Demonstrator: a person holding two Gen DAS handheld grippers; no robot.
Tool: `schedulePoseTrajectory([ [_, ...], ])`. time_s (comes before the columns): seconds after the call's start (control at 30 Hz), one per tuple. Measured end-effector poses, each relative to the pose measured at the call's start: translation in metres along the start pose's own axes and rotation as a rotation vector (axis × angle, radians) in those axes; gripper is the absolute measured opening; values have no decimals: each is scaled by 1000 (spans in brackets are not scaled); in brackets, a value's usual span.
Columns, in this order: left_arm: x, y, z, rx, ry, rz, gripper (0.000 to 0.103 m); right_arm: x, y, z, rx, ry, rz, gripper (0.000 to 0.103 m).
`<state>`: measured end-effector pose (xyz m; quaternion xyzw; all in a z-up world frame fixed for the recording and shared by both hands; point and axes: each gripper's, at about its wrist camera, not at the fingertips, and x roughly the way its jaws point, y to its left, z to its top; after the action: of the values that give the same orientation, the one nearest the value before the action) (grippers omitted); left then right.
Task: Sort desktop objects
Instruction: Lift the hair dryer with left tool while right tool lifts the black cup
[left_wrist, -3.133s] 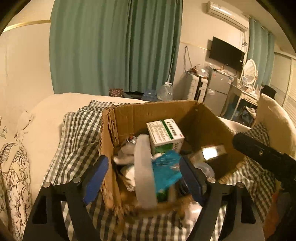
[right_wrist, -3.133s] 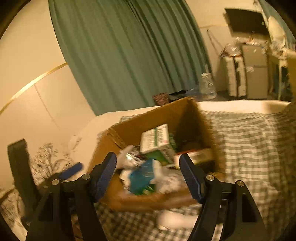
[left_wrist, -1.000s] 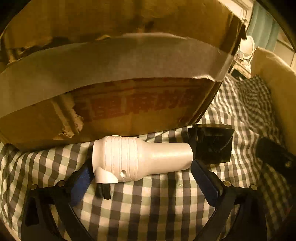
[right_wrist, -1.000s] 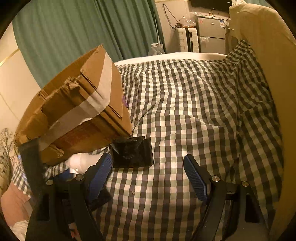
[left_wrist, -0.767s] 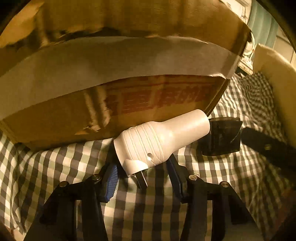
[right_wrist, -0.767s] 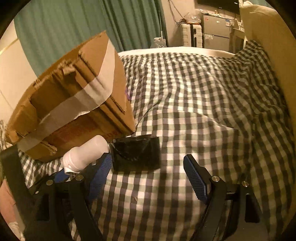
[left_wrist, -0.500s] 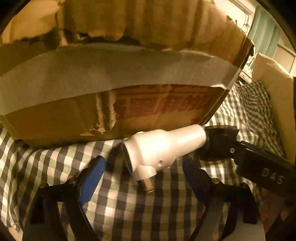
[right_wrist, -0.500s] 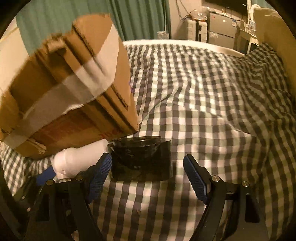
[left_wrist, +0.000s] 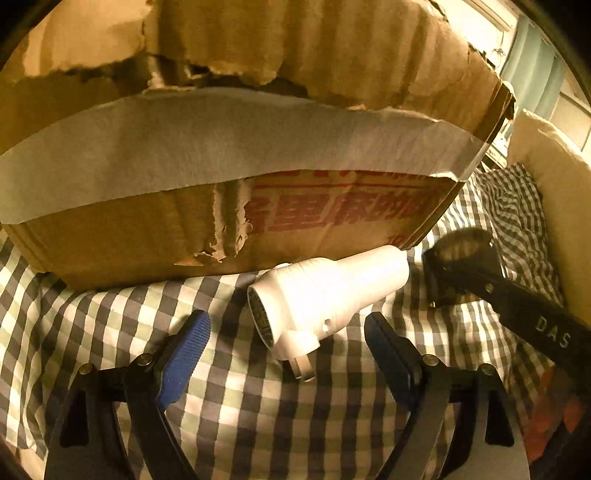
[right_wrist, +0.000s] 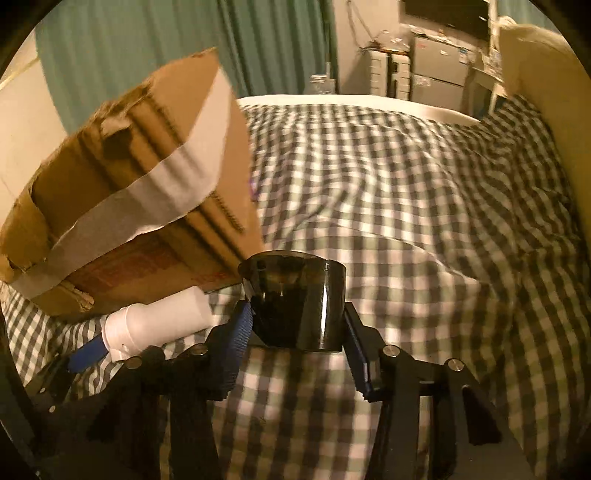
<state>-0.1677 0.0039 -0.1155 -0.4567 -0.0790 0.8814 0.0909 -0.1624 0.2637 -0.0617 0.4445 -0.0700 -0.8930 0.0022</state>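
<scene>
A white nozzle-shaped plastic device lies on the checked cloth in front of a taped cardboard box. My left gripper is open, its blue pads on either side of the device's wide end without touching it. The device also shows in the right wrist view. My right gripper is shut on a glossy black cup-shaped container, holding it by its sides just right of the box's corner. That container and the right gripper's arm show in the left wrist view.
The checked bedspread stretches away to the right and far side. A cream cushion or headboard borders the right. Green curtains, drawers and a fridge stand in the background.
My left gripper closed on the white device, then opened again and let it go; it now lies turned more end-on. My right gripper moved in and closed on the black container.
</scene>
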Motion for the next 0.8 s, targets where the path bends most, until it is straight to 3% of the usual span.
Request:
schedulePoseTrajectory([
  [0.27,7,-3,17,-111,-15,20,93,-4,-3,2,25,1,32,39],
  [0.37,15,2,23,-103,-28,-27,94,-8,-9,-2,45,14,48,38],
  [0.53,16,2,24,66,-47,-38,79,-10,-15,-5,71,28,67,36],
  [0.67,8,3,15,129,-19,-64,60,-17,-9,-9,45,24,61,34],
  [0.8,-1,12,6,131,9,-103,58,-24,-8,-14,33,19,61,33],
])
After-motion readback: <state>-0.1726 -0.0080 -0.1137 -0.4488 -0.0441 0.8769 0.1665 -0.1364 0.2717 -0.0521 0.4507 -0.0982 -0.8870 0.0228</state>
